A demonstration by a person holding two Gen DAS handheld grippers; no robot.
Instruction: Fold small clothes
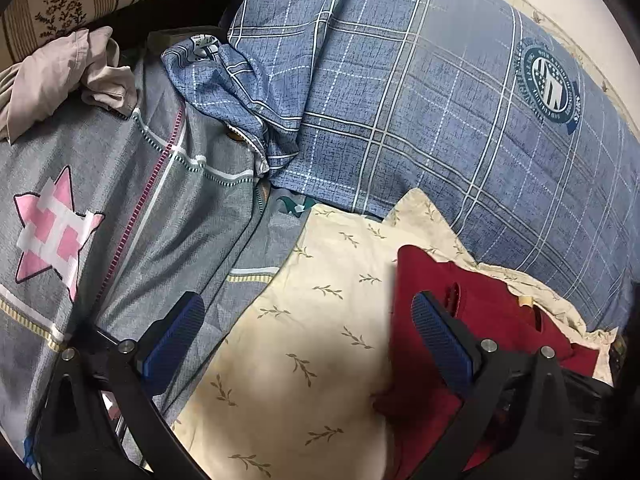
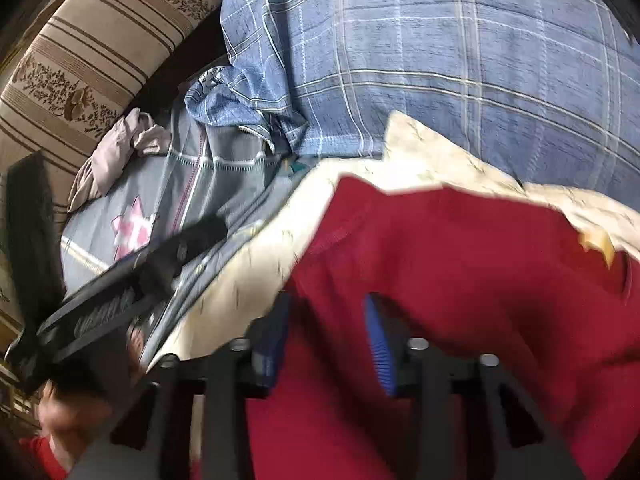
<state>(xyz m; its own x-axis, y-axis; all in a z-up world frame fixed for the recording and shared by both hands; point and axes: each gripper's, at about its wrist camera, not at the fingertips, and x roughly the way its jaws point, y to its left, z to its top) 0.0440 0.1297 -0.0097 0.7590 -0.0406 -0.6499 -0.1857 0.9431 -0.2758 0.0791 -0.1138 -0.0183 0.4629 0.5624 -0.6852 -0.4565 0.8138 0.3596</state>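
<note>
Right gripper [image 2: 326,344] pinches the red garment [image 2: 460,264]; left gripper [image 1: 308,344], spread, must grasp the edge beside it.

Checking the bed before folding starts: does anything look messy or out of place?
Yes. A pinkish garment lies crumpled at the grey quilt's far corner, unfolded, and the red garment sits bunched on the cream cloth.

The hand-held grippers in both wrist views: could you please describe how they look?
Each hand-held gripper has a matte black frame of angular linkage bars joined by round silver pins. Its two fingers carry ribbed blue pads. In the right wrist view the left one shows whitish lettering, too blurred to read. No cables show.
</note>
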